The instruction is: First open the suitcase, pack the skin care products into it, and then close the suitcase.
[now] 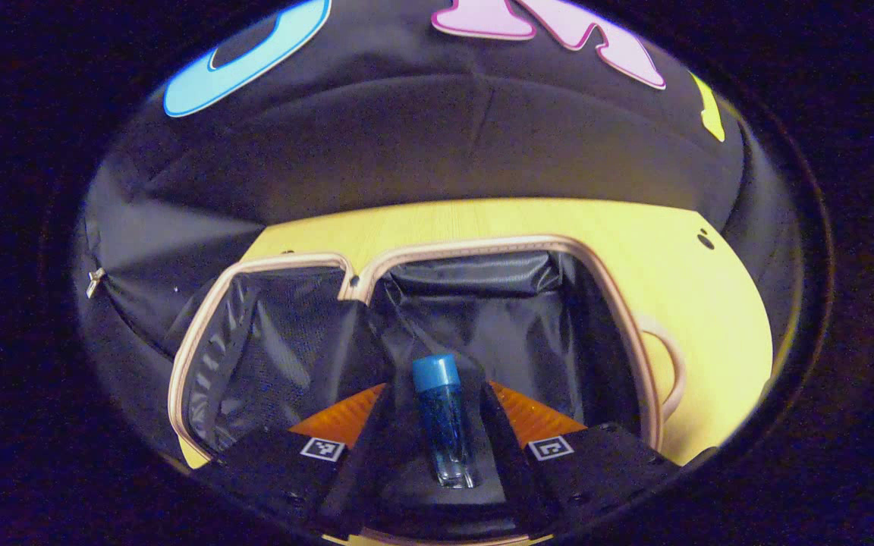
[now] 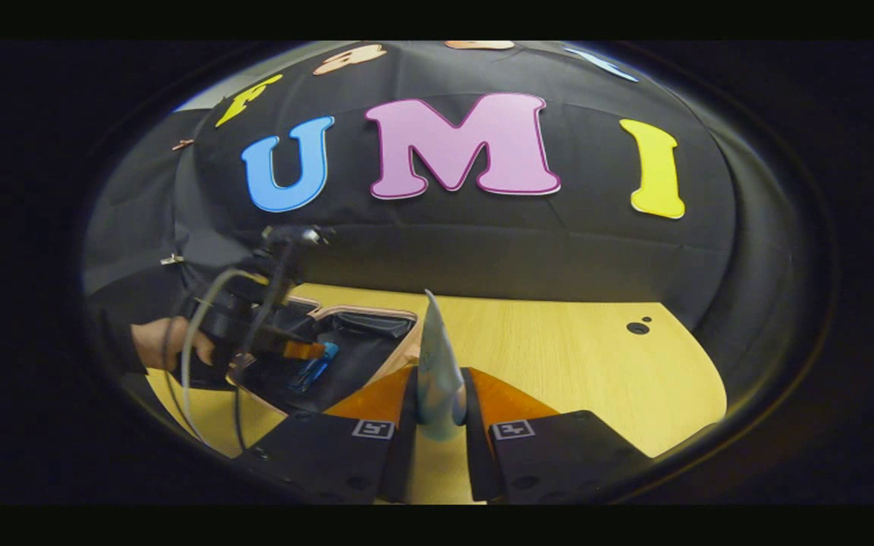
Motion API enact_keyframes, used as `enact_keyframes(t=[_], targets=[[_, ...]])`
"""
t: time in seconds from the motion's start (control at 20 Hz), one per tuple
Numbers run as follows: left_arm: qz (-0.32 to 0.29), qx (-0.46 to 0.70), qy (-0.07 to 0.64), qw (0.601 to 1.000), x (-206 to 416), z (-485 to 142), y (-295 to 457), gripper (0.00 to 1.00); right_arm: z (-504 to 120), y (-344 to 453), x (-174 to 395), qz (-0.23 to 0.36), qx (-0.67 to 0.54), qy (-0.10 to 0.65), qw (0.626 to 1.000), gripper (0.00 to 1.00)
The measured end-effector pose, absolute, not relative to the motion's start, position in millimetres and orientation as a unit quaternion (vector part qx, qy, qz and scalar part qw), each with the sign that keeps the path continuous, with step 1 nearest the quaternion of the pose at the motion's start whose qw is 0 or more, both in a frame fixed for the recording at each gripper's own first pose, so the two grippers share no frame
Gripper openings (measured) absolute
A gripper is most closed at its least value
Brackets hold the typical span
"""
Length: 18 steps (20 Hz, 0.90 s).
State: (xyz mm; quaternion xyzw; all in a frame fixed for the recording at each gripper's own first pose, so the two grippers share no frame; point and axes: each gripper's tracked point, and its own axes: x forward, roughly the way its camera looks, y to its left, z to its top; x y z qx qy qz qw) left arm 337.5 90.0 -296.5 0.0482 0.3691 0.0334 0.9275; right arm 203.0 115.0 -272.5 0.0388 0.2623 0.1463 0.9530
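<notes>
The suitcase [image 1: 482, 246] lies open on the wooden table [image 1: 695, 303], both beige-rimmed halves showing black lining. A blue bottle [image 1: 441, 425] with a blue cap lies lengthwise over the right half's lining. My left gripper [image 1: 435, 387] is open around it, with a small gap on each side of the bottle. In the right gripper view, the left gripper [image 2: 300, 353] hovers over the suitcase [image 2: 365, 311] with the blue bottle [image 2: 314, 370] at its fingertips. My right gripper [image 2: 438, 371] is shut on a pale blue tube [image 2: 435, 356], whose crimped end points away, above the table to the right of the case.
A beige handle [image 1: 672, 364] sticks out from the suitcase's right side. A hand [image 2: 152, 341] and cables are behind the left gripper. A stretch of bare table [image 2: 573, 356] with two small dark holes [image 2: 638, 327] lies right of the case.
</notes>
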Motion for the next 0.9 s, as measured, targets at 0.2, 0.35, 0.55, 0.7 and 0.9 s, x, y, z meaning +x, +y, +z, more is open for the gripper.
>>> enact_keyframes(t=[0.2, 0.35, 0.55, 0.7, 0.9], targets=[[0.033, 0.047, 0.295, 0.954, 307, -231, 110, 0.84, -279, 143, 211, 0.167, 0.009, 0.266, 0.949, 0.31], [0.037, 0.018, 0.271, 0.962, 272, -203, 121, 0.84, -285, 183, 221, 0.187, 0.005, 0.274, 0.943, 0.31], [0.03, -0.019, 0.264, 0.964, 228, -194, 147, 0.84, -306, 239, 234, 0.198, 0.021, 0.304, 0.932, 0.32], [0.033, -0.044, 0.274, 0.96, 205, -205, 163, 0.84, -336, 263, 247, 0.196, -0.028, 0.324, 0.925, 0.32], [0.037, -0.045, 0.273, 0.96, 187, -207, 187, 0.82, -386, 294, 238, 0.166, 0.012, 0.412, 0.896, 0.32]])
